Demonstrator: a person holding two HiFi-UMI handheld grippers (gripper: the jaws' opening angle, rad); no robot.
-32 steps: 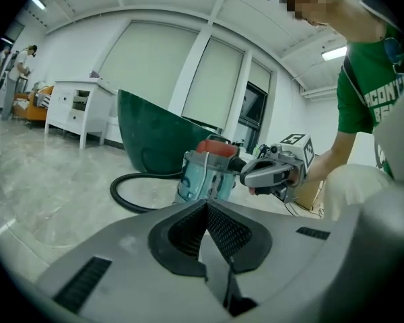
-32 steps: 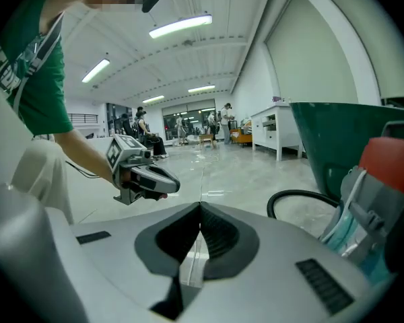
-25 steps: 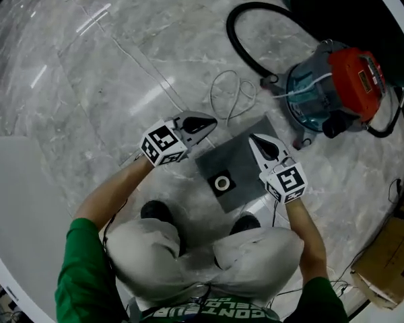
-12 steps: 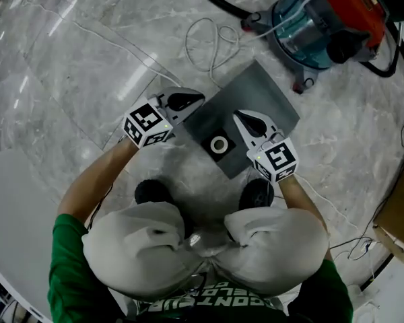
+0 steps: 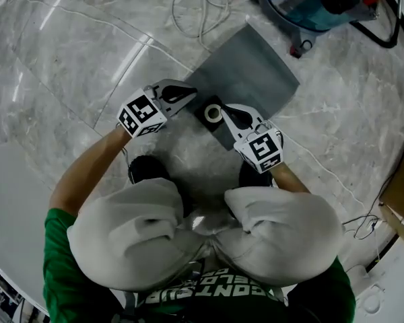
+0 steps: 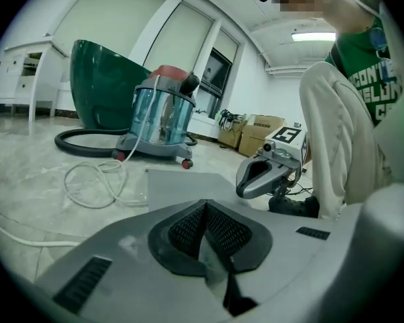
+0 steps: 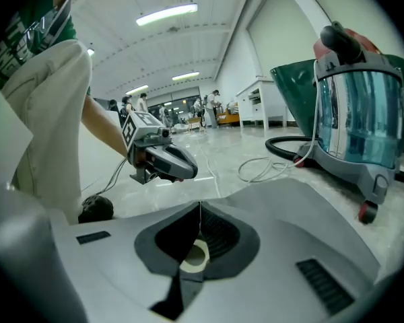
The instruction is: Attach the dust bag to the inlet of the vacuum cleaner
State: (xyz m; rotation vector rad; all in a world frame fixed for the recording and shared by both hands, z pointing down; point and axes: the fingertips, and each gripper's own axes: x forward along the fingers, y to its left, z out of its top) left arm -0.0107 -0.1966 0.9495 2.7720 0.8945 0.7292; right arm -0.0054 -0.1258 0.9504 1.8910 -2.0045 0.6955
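We see the dust bag flat on the floor, its long axis pointing toward the vacuum cleaner, with its collar ring between the left hand-held gripper and the nearer right hand-held gripper (both with jaws drawn together, holding nothing).

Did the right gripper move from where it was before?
Yes. The right gripper has moved closer to the white ring on the flat grey dust bag, and is now right beside it.

Left hand-held gripper and right hand-held gripper have reached the dust bag.
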